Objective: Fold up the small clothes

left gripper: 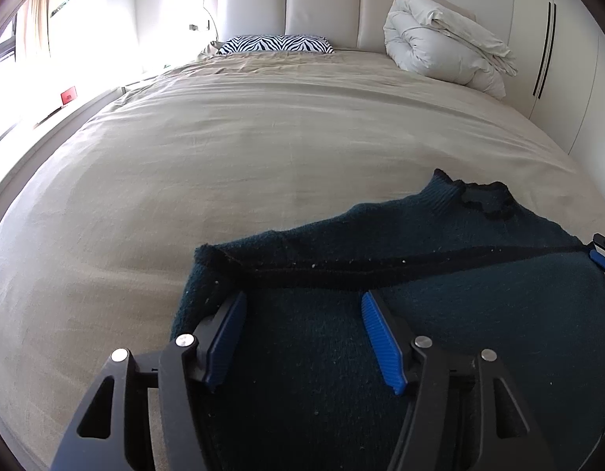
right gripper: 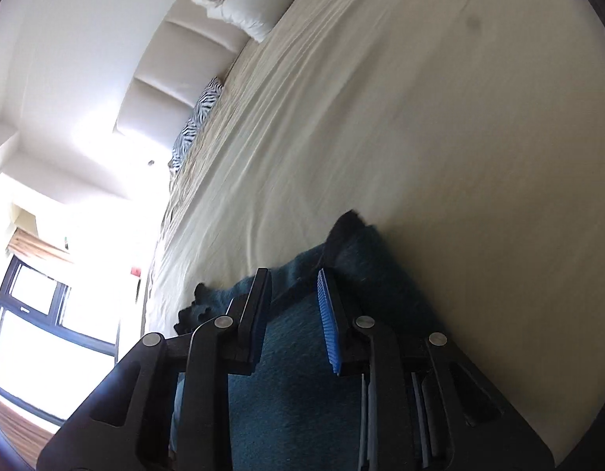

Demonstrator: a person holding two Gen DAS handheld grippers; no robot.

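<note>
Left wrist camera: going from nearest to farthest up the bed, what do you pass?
Left gripper → dark teal sweater → bare stretch of beige bedspread → zebra-striped pillow → padded cream headboard.

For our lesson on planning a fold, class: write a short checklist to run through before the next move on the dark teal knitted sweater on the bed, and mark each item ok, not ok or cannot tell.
1. Dark teal knitted sweater lies on the beige bed sheet: ok.
2. Sheet beyond the sweater free for folding: ok.
3. Left gripper open over the sweater, pinching nothing: ok.
4. Right gripper has knit between its blue ribbed pads; gripped or not: cannot tell.
5. Sweater spread flat: not ok; a fold ridge crosses it.
6. White rolled duvet and zebra-striped pillow lie far from the sweater: ok.
</note>
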